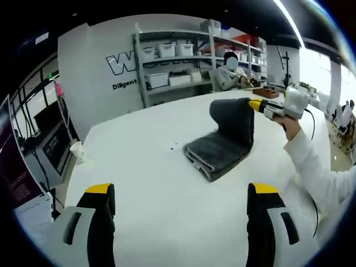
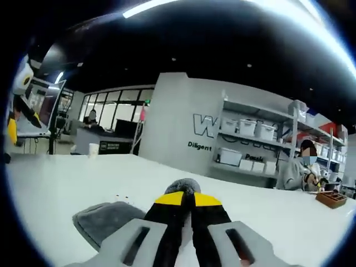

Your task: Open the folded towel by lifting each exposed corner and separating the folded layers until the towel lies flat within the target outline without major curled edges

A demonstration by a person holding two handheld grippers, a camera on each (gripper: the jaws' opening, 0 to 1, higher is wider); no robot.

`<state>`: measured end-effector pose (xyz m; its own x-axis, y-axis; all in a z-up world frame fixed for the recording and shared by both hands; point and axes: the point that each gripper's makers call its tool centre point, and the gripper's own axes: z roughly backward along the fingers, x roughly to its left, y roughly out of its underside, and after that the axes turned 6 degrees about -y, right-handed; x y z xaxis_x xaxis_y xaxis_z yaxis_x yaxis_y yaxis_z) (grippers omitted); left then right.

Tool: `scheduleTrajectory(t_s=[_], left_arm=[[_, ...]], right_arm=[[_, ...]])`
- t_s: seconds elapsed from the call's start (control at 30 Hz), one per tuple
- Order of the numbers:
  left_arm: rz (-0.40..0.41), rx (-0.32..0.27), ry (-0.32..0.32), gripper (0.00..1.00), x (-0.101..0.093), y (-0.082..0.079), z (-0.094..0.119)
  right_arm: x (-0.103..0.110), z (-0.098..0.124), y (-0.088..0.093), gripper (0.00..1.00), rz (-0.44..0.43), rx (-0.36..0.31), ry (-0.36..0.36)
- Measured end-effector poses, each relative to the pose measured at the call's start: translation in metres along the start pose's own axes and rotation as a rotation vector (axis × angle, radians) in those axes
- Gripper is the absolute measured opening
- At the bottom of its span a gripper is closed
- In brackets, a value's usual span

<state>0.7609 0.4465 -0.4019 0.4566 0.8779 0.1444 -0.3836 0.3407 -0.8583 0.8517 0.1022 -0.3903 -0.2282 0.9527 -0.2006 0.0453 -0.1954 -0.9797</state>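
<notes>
A dark grey folded towel [image 1: 219, 146] lies on the white table [image 1: 150, 178], with one layer pulled up at its far right end. My right gripper [image 1: 254, 105] comes in from the right, shut on that raised towel corner; a hand in a white sleeve holds it. In the right gripper view the yellow-tipped jaws [image 2: 188, 198] are pressed together with grey towel [image 2: 105, 219] bunched at the tips and spreading lower left. My left gripper [image 1: 181, 194] stands open near the table's front, well short of the towel, nothing between its fingers.
A shelving rack [image 1: 183, 58] with white bins stands behind the table, and a seated person [image 1: 228, 75] works beside it. A white cup [image 1: 78, 151] sits at the table's left edge. A monitor stand [image 1: 47, 144] is at the left. The left gripper [image 2: 14, 105] shows at the far left.
</notes>
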Motion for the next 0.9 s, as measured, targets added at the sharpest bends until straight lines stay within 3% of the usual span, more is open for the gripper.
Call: scheduleTrajectory(t_s=[0.4,0.67,0.9], left_arm=[[0.009,-0.004,-0.007,0.97,0.002,0.002,0.003],[0.014,-0.004,-0.006,0.97,0.005,0.001,0.002],[0.015,-0.011,-0.004,0.97,0.003,0.0,0.005]], right_arm=[[-0.031,0.011,0.021,0.0,-0.005,0.074,0.089],[-0.054,0.022,0.052,0.0,-0.02,0.147,0.15],[-0.074,0.033,0.091,0.0,-0.027,0.235,0.203]])
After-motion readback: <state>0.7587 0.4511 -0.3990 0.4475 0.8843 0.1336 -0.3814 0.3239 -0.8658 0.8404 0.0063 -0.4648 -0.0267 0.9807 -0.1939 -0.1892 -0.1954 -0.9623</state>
